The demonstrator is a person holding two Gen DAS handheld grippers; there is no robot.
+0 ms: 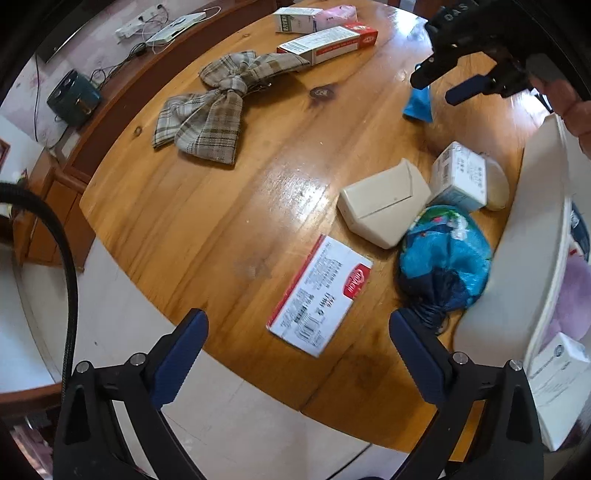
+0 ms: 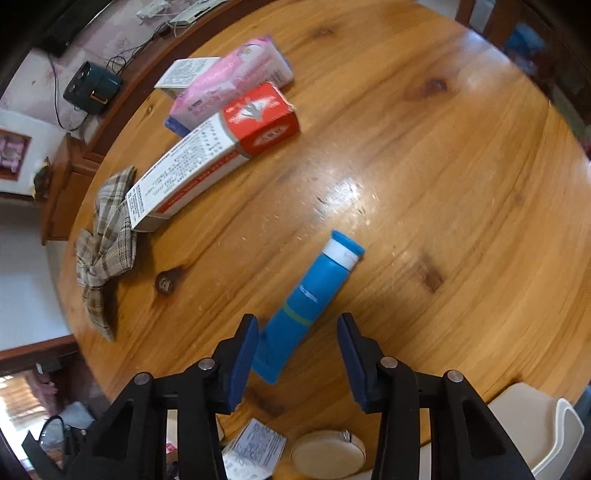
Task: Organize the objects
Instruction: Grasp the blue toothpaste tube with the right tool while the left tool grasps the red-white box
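Note:
My left gripper point(image 1: 297, 321) hangs open and pointing down over the near edge of the round wooden table point(image 1: 221, 206), with nothing between its fingers. A flat red-and-white box point(image 1: 321, 291) lies just ahead of it. My right gripper point(image 2: 298, 325) is open, its jaws on either side of a blue tube point(image 2: 306, 306) with a white cap that lies on the table. The tube's flat end sits close to the left pad point(image 2: 243, 354); the right pad stands apart from it. The left wrist view shows the right gripper point(image 1: 437, 88) above that tube point(image 1: 419, 103).
A plaid bow point(image 1: 210, 107), a long red-and-white carton point(image 2: 207, 155), a pink box point(image 2: 236, 81) and a white-green box point(image 1: 295, 20) lie at the far side. A beige container point(image 1: 384, 206), white box point(image 1: 460, 177) and blue bag point(image 1: 443, 254) sit beside a white bin point(image 1: 528, 240).

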